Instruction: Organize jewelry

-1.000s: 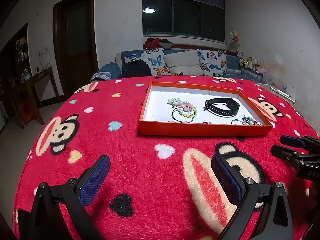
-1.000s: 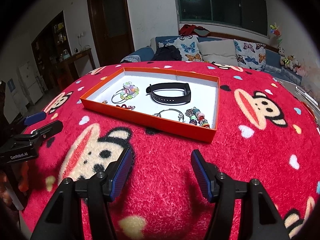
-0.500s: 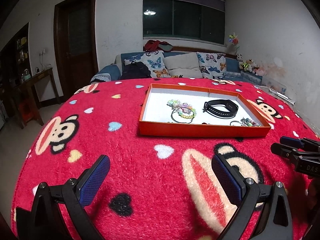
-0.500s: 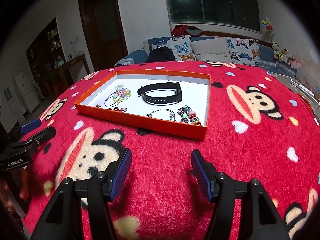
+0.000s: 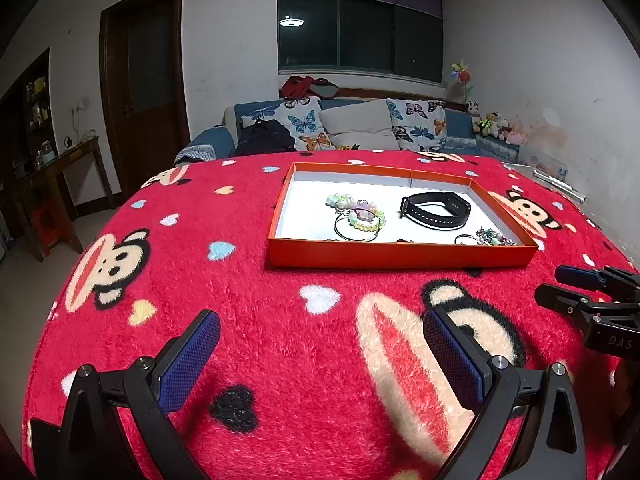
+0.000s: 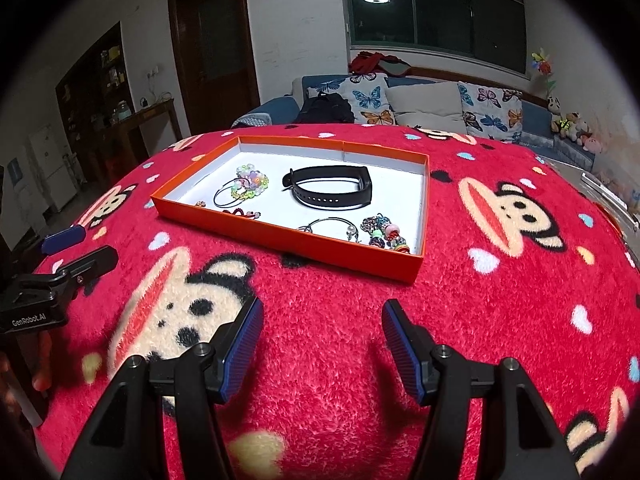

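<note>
Jewelry [image 6: 248, 182] inside orange tray [image 5: 400, 254], both tools [image 5: 320, 356] [image 6: 322, 344] spread apart, near blanket edge [image 5: 280, 320]

Open red blanket [image 5: 320, 344] between both hand-held grippers and orange tray [image 6: 344, 252]; only its low near wall blocks entry, top unobstructed.
</note>
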Tool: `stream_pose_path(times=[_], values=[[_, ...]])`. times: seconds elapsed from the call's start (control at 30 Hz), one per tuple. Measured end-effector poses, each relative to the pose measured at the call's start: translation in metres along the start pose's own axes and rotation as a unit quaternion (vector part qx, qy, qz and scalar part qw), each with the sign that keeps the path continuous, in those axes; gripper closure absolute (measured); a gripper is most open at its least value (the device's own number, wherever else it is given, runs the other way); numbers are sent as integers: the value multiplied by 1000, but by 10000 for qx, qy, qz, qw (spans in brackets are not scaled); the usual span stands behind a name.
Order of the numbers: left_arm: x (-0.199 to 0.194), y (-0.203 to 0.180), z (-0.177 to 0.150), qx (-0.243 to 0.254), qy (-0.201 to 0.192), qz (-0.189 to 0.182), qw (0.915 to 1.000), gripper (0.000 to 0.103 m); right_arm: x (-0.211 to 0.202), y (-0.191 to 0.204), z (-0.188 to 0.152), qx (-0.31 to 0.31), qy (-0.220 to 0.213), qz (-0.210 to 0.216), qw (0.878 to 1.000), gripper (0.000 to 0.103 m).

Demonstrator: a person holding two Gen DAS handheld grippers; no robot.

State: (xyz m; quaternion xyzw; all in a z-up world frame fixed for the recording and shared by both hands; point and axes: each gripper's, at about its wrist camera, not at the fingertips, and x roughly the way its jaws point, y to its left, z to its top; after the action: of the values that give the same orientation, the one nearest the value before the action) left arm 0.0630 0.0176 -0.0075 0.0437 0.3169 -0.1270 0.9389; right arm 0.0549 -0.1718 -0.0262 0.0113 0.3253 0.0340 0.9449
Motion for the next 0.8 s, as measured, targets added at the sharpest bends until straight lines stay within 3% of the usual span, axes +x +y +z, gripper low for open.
stream_pose_path(times=[0.8], values=[[0, -3, 1, 66, 6, 12, 10000, 0, 0, 1, -1, -8, -11, 8, 10000, 33]])
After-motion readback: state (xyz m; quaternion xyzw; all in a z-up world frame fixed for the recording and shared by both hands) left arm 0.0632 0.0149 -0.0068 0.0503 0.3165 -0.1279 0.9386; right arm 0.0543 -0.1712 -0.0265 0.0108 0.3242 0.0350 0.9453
